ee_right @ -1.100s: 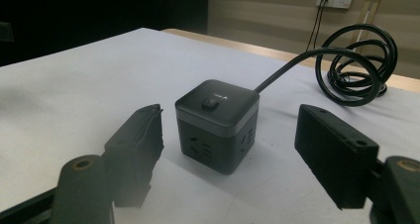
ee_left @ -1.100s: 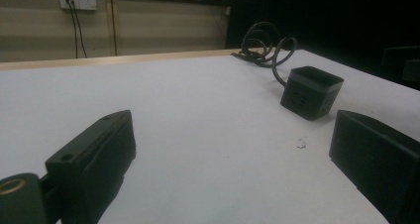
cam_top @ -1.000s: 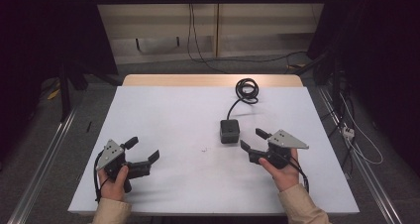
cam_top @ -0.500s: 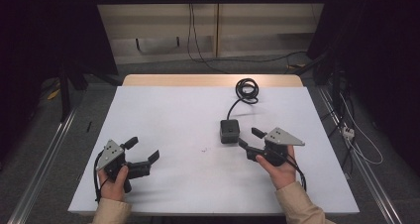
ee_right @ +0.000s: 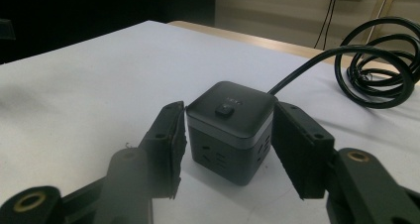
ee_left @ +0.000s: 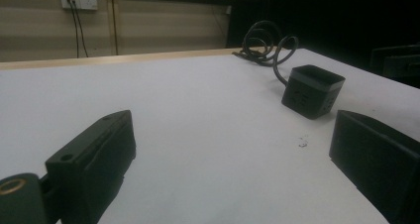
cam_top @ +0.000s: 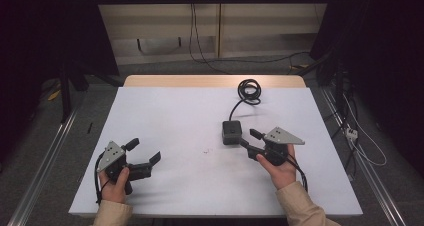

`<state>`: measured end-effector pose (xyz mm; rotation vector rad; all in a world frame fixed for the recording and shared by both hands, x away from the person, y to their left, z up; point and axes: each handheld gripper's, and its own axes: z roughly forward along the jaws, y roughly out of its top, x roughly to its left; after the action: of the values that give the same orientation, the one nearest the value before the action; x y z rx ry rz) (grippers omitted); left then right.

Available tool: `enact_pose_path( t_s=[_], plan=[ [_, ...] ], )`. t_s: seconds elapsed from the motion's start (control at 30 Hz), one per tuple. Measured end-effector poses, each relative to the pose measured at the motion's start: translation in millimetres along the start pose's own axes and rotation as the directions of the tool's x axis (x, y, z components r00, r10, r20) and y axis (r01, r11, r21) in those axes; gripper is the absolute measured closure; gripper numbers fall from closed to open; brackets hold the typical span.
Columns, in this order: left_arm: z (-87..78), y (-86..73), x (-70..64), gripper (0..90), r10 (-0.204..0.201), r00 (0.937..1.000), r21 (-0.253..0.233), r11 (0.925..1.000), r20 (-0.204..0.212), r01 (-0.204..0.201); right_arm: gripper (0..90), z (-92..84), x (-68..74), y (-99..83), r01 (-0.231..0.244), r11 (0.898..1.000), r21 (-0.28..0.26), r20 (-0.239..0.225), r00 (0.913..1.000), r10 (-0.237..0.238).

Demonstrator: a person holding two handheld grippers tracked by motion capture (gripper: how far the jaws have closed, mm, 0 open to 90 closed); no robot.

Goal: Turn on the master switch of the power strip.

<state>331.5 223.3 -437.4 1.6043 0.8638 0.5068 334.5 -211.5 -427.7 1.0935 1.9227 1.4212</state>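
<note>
Left gripper [cam_top: 141,157]: nearest the person, near the table's [cam_top: 170,111] front left corner; jaws wide, nothing between them.
Right gripper [cam_top: 246,138]: front right; jaws have just been closing, one on each side of the power cube [cam_top: 231,131]. Left pad at the cube's wall, right pad near it; contact cannot be told.
Right gripper view: a button on the power cube's [ee_right: 230,127] lid and socket slots on its sides, not legible from above.
Power cube: dark, square, upright, right of table centre.
Cable [cam_top: 248,91]: black, runs back to a coil near the far edge.
</note>
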Motion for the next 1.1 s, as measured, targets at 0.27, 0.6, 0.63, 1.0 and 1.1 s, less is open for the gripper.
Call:
enact_pose_path(
  t_s=[0.27,0.6,0.63,1.0,1.1],
  plan=[
    [0.3,0.0,-0.1,3.7,0.004,1.0000,0.003,1.0000,0.002,-0.004,57.2,5.8,1.5,3.4,-0.011,1.000,0.004,-0.017,0.9998,0.011],
    [-0.1,-0.1,-0.2,3.7,0.003,1.0000,0.002,1.0000,0.001,-0.003,65.3,14.4,1.9,5.1,-0.009,1.000,0.021,-0.026,0.9996,0.010],
    [-0.4,-0.1,0.0,3.7,0.008,1.0000,0.005,1.0000,0.001,-0.008,65.3,14.4,1.9,5.1,-0.009,1.000,0.021,-0.026,0.9996,0.010],
    [-1.0,-0.1,0.3,3.7,0.005,1.0000,0.005,1.0000,-0.002,-0.005,72.1,23.3,0.8,7.2,-0.027,0.999,0.029,-0.039,0.9988,0.028],
    [-1.2,0.1,0.2,3.7,0.007,1.0000,0.004,1.0000,-0.002,-0.007,73.2,26.0,0.1,7.5,-0.025,0.999,0.035,-0.041,0.9988,0.027]
  ],
)
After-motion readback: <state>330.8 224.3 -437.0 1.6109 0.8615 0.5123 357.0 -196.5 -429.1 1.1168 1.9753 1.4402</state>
